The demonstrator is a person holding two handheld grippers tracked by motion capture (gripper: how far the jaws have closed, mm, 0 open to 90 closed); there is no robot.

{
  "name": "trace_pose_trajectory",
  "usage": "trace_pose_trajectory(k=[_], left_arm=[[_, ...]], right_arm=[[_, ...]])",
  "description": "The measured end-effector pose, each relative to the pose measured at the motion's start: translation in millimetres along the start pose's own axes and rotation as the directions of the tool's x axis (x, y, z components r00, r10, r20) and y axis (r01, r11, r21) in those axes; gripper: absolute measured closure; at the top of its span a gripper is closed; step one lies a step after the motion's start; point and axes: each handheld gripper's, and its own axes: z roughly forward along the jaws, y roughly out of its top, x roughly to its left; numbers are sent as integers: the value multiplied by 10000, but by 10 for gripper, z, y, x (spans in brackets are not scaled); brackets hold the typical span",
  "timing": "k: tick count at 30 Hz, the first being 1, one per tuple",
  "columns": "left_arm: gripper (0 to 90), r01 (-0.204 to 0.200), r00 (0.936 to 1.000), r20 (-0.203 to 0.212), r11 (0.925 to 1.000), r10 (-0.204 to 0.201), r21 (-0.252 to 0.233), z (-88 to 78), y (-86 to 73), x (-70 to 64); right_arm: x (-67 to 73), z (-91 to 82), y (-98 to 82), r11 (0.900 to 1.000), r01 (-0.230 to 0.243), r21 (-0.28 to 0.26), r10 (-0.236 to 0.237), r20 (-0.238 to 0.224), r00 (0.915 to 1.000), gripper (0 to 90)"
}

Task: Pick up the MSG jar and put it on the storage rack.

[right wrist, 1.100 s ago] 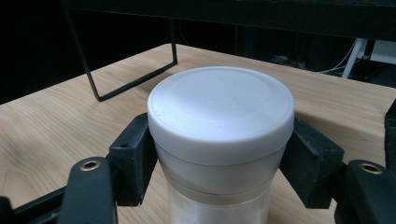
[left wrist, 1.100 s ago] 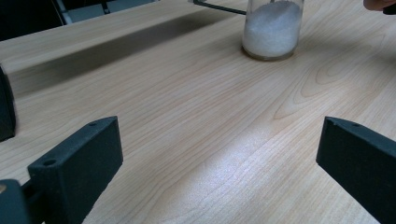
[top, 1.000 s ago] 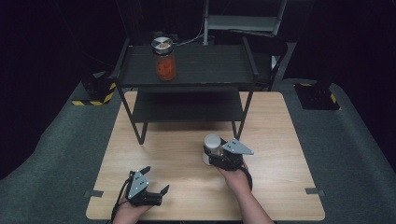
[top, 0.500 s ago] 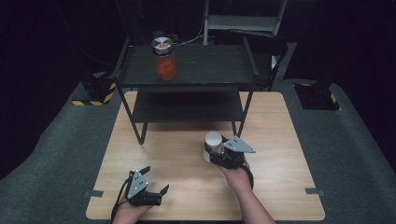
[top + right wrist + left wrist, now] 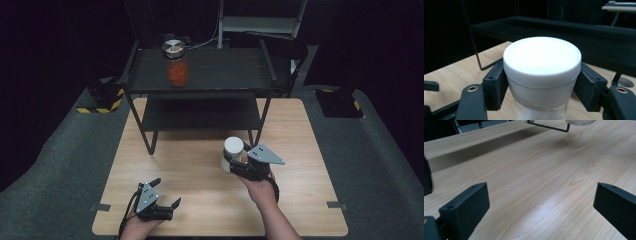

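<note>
Setting: I judge it a lab recording booth
Surround: black, dark on every side I can see
Desk (image 5: 310, 150): pale wood on grey padding (image 5: 60, 170)
Rack (image 5: 200, 75): black two-tier shelf
Floor blocks (image 5: 102, 100): yellow-black hazard tape

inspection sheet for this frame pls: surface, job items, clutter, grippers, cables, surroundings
Surface: wooden table, bare around the hands.
Job's things: white-lidded jar clamped just below its lid; orange-filled jar upright on the top shelf of the black rack.
Clutter: nothing seen.
Grippers: right gripper shut on the white-lidded jar; left gripper open, nothing between its jaws, low over the table's near edge.
Cables: black cable trailing from the left gripper.
Surroundings: grey floor mat, dark room, yellow-black striped bases beside the table.
</note>
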Motion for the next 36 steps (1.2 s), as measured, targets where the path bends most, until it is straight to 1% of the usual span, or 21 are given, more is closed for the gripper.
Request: trace_pose_trajectory(k=[6,11,15,17,24,26,29,32,36], left_arm=[[6,-36,10000,-1,10000,36,31,2,6,-5],[6,-32,10000,3,10000,32,37,3,7,-3],[6,-52,10000,5,10000,52,42,5,8,-6],[6,-49,10000,9,10000,49,41,5,8,-6],[6,-25,10000,36,10000,25,17,7,7,-9],[6,-75,10000,43,10000,75,52,9,13,-15],[6,-161,9999,35,9998,161,83,17,21,-31],[6,-144,9999,30,9999,143,74,16,19,-31],[6,-144,9999,22,9999,144,82,17,20,-32]], right_arm=[[31,-146,107,9996,159,-212,-158,90,9998,341],[47,-235,168,9993,126,-348,-121,145,9998,341],[51,-298,212,9987,198,-474,-192,135,9997,341],[51,-329,236,9985,141,-534,-134,120,9998,341],[60,-416,330,9972,55,-740,-43,161,9999,342],[57,-434,364,9970,52,-770,-41,136,9999,341],[64,-458,415,9963,160,-841,-148,145,9998,341],[74,-479,489,9958,292,-866,-279,158,9995,342],[78,-497,566,9955,294,-902,-281,150,9995,342]])
